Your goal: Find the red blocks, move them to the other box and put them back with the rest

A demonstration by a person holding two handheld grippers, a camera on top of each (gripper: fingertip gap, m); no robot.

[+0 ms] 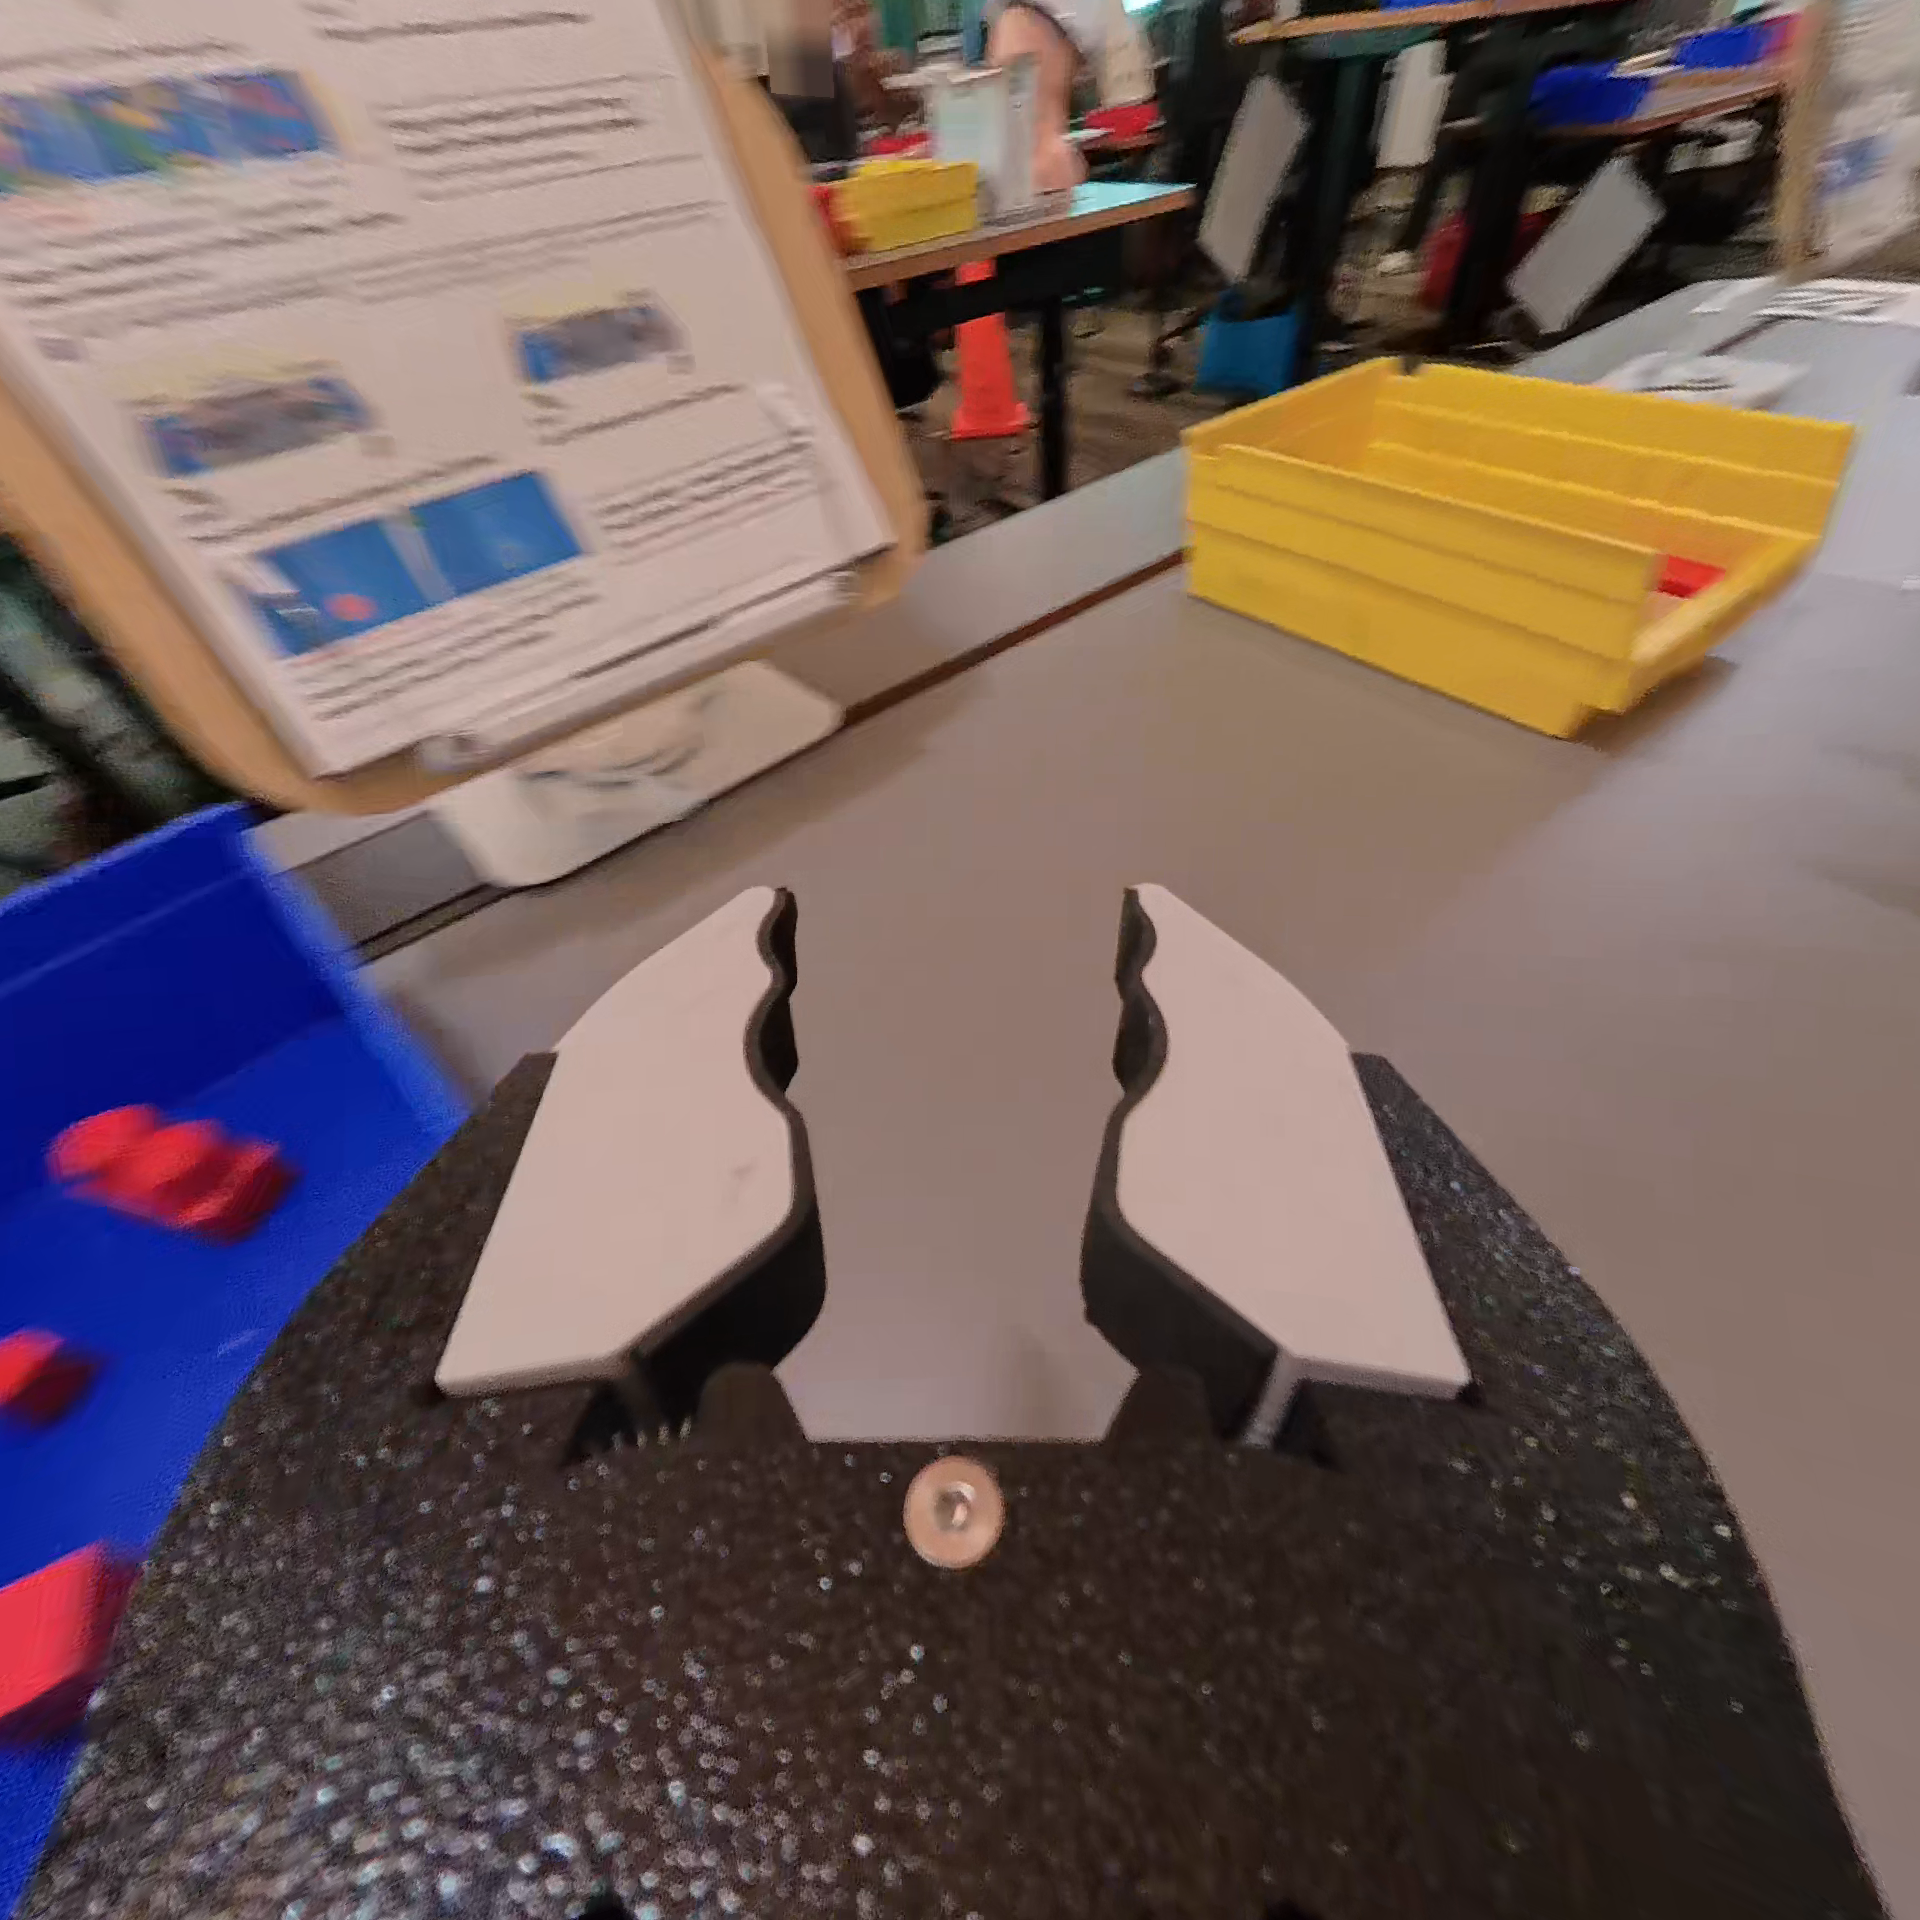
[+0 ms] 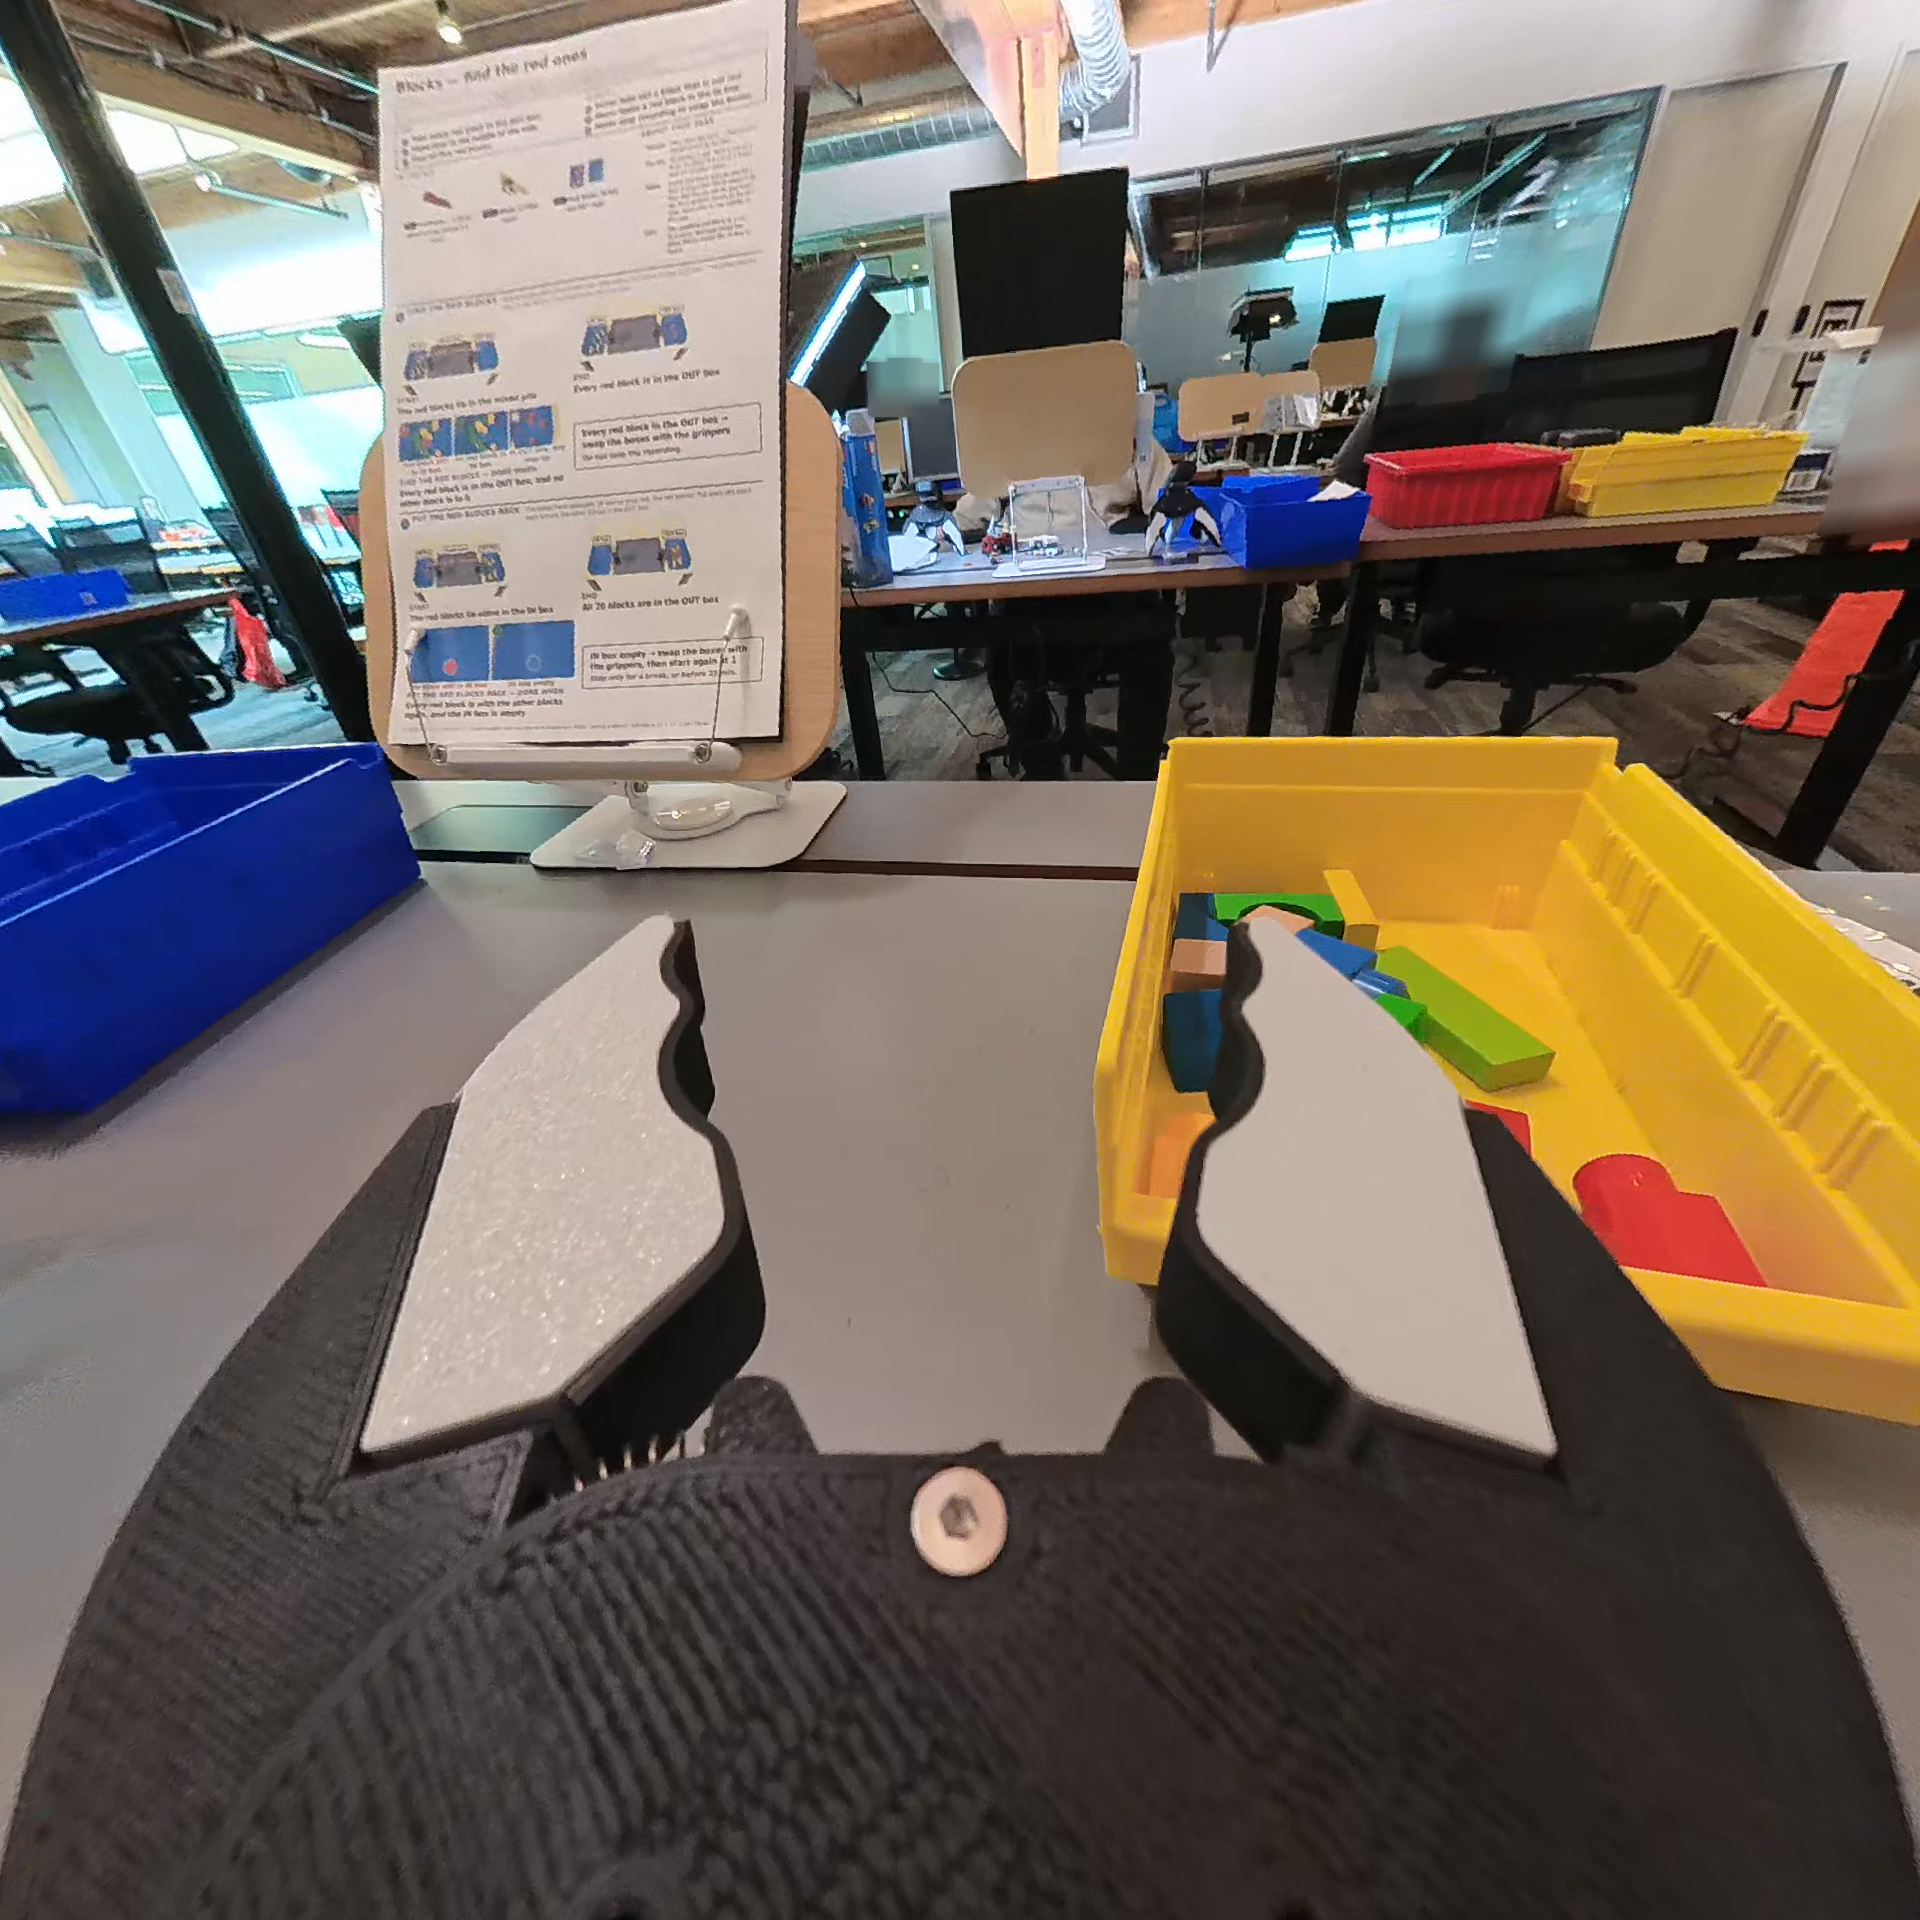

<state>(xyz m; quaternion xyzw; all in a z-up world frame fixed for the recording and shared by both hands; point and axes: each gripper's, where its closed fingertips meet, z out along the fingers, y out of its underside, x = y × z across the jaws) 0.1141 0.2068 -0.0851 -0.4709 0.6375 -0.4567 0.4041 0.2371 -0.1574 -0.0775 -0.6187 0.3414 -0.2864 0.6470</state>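
I am holding the left gripper (image 1: 956,914) above the grey surface (image 1: 1299,935) with its fingers (image 1: 675,1091) standing apart and nothing between them. To its left, the blue box (image 1: 208,935) is carrying several red blocks (image 1: 171,1169), blurred in this view. The yellow box (image 1: 1455,561) is sitting well apart, up to the right, with a bit of red showing at its open end. I am keeping the right gripper (image 2: 961,935) wide open too, bare surface lying between its fingers (image 2: 582,1143). Its right finger is overlapping the near corner of the yellow box (image 2: 1714,987), where mixed blocks (image 2: 1455,1018) in green, blue and tan are lying alongside a red cylinder (image 2: 1662,1226). A paper sheet on a stand (image 2: 582,416) is standing beyond.
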